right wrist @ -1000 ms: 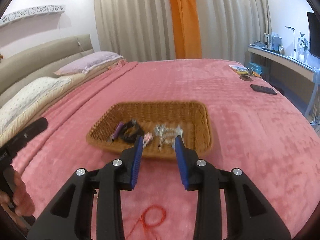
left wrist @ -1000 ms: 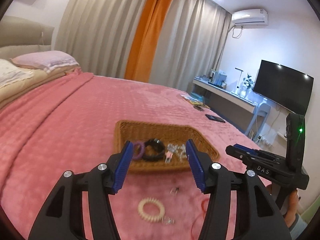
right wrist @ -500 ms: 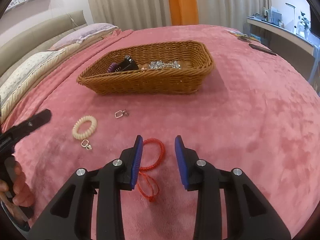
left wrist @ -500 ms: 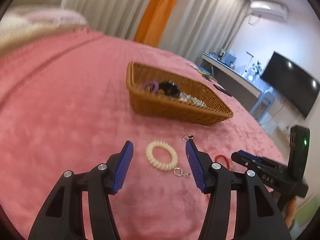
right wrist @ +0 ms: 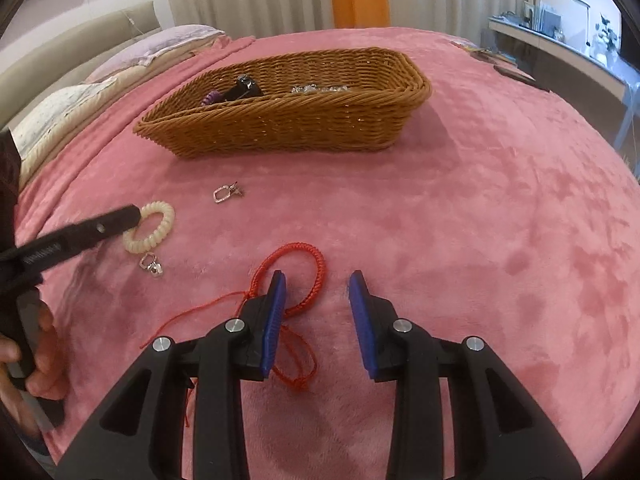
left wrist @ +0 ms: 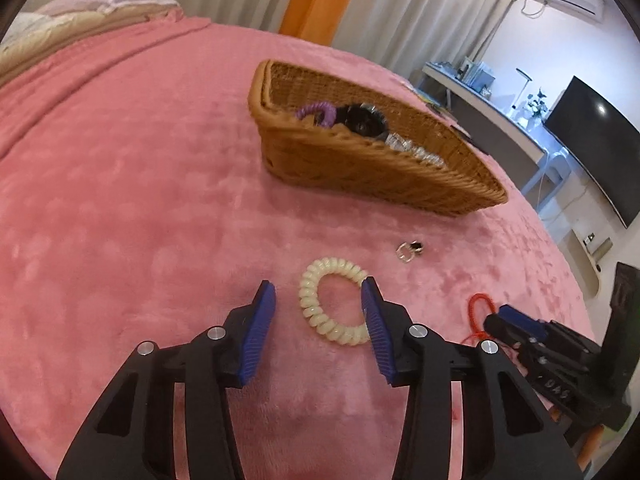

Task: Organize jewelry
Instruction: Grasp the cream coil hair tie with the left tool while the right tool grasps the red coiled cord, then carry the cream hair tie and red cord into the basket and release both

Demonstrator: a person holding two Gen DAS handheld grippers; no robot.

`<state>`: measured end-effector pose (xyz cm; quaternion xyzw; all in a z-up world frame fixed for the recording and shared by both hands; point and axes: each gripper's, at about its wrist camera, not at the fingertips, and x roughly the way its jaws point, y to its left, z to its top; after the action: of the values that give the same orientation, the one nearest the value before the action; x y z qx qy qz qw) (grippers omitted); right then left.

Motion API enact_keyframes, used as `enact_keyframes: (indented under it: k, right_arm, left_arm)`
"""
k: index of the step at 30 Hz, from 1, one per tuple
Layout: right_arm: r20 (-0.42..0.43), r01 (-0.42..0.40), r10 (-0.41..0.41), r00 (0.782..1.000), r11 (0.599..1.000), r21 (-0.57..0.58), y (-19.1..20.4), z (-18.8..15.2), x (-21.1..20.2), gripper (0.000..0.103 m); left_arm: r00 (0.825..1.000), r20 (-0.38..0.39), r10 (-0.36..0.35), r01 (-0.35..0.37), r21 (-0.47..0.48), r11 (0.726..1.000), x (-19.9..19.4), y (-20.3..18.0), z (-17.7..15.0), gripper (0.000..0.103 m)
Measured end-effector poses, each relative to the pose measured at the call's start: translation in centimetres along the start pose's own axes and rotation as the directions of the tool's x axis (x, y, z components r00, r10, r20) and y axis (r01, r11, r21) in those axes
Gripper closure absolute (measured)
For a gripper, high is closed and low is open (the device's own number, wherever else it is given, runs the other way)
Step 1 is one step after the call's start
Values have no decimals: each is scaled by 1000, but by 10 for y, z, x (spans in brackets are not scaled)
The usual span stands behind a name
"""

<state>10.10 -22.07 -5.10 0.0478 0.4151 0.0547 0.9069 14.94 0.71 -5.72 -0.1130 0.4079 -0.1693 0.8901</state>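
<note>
A wicker basket [left wrist: 400, 184] [right wrist: 304, 124] on the pink bedspread holds a purple coil tie [left wrist: 316, 113], a black item [left wrist: 360, 120] and silver jewelry [left wrist: 416, 151]. A cream spiral bracelet [left wrist: 320, 312] [right wrist: 156, 232] lies between the fingers of my open left gripper [left wrist: 318, 304]. A red cord bracelet [right wrist: 308, 276] lies by the left finger of my open right gripper [right wrist: 318, 286]. A small silver clip [left wrist: 408, 250] [right wrist: 226, 193] lies in front of the basket. Another silver charm [right wrist: 152, 266] lies beside the cream bracelet.
Pillows [right wrist: 120, 64] lie at the head of the bed. A desk [left wrist: 492, 112] and a TV [left wrist: 600, 136] stand past the bed's right edge. A dark phone [right wrist: 520, 76] lies on the far bedspread.
Both grippers have dropped lower and closer to the bedspread. The left one now straddles the cream bracelet, the right one has reached the red cord bracelet.
</note>
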Motion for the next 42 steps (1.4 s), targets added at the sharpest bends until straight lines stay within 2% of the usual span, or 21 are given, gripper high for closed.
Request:
enact_keyframes:
  k: [4, 7, 10, 11, 14, 15, 16, 17, 19, 24, 33, 36, 39, 42]
  right_arm:
    - [-3, 26, -26, 1000, 999, -23, 8, 3, 4, 73]
    - [-6, 53, -53, 999, 998, -35, 12, 4, 8, 73]
    - [0, 74, -74, 997, 996, -52, 16, 3, 8, 77]
    - [0, 77, -77, 997, 995, -56, 17, 4, 9, 78]
    - [5, 85, -85, 996, 994, -61, 18, 4, 9, 84]
    - [6, 85, -84, 996, 995, -61, 17, 4, 9, 90]
    - [9, 82, -82, 997, 995, -59, 17, 4, 8, 95]
    - [11, 80, -79, 997, 995, -59, 17, 3, 8, 97]
    - [17, 77, -76, 997, 995, -60, 17, 3, 7, 99]
    - [41, 62, -60, 997, 997, -50, 15, 1, 0, 100]
    - [104, 24, -23, 994, 1000, -9, 7, 2, -18, 100]
    - [158, 2, -2, 987, 1000, -3, 6, 5, -34, 100]
    - [229, 10, -8, 973, 1000, -9, 9, 12, -56, 100]
    - [276, 10, -4, 961, 1000, -21, 13, 27, -80, 100]
  left_arm:
    - [1000, 4, 6, -6, 10, 1000, 2, -1, -2, 61]
    - [999, 9, 52, -53, 54, 997, 6, -12, -3, 61]
    - [988, 24, 150, -151, 106, 983, 8, -24, -6, 72]
    - [984, 29, 174, -177, 129, 976, 9, -29, -8, 72]
    - [983, 23, 182, -183, 138, 973, 10, -32, -8, 73]
    - [984, 24, 179, -180, 134, 974, 10, -31, -8, 75]
    - [984, 25, 177, -179, 131, 975, 9, -30, -8, 84]
    - [983, 28, 180, -182, 132, 974, 9, -31, -8, 90]
    - [980, 43, 192, -196, 127, 972, 6, -31, -9, 93]
    - [982, 111, 150, -162, 104, 981, -8, -25, -13, 94]
    - [980, 162, 114, -129, 86, 988, -19, -24, -12, 94]
    - [978, 186, 98, -118, 98, 988, -27, -29, -11, 94]
    - [978, 204, 38, -62, 116, 991, -42, -38, -6, 94]
    - [964, 265, 10, -55, 162, 985, -69, -59, 6, 94]
